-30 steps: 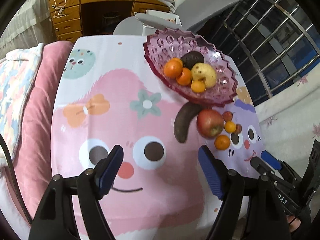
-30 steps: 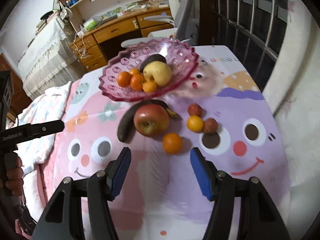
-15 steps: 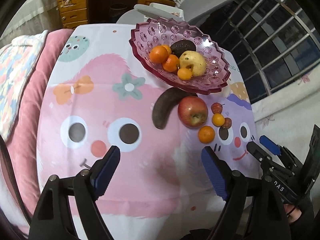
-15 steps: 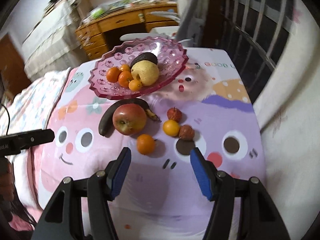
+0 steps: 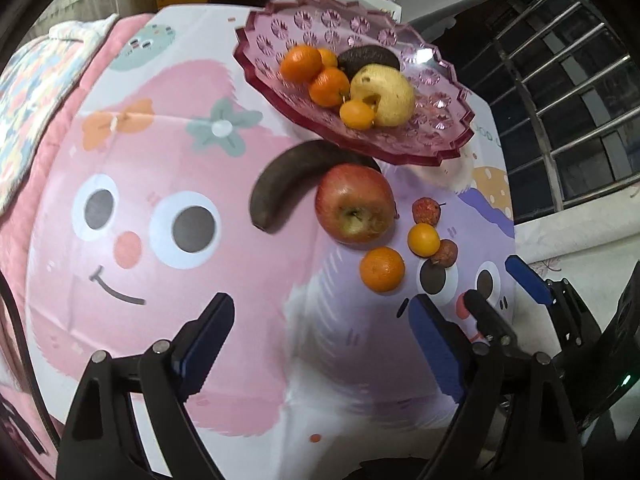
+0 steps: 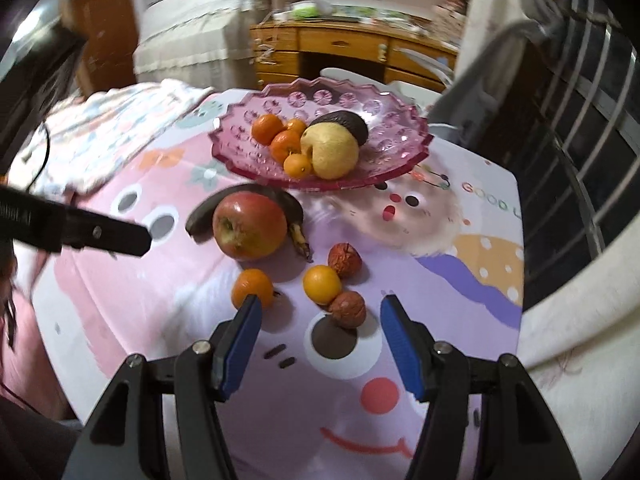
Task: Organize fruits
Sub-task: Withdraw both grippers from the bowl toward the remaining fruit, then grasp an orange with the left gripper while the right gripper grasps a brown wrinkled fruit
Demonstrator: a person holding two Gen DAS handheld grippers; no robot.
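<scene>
Loose on cartoon-printed tablecloth (image 6: 460, 360), ahead of raised pink glass fruit dish (image 6: 392, 128): wrinkled reddish-brown small fruit (image 6: 347, 309), dead ahead of right gripper (image 6: 320, 326), nearer, half-spread, empty. Left gripper (image 5: 320, 320) empty, jaws opening.

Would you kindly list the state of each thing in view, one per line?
Pink dish: upright, holding fruit.
Red apple: on the cloth, outside the dish.
Dark banana: on the cloth, behind the apple.
Left gripper: jaws opening, nothing between them.
Right gripper: open, empty.
</scene>
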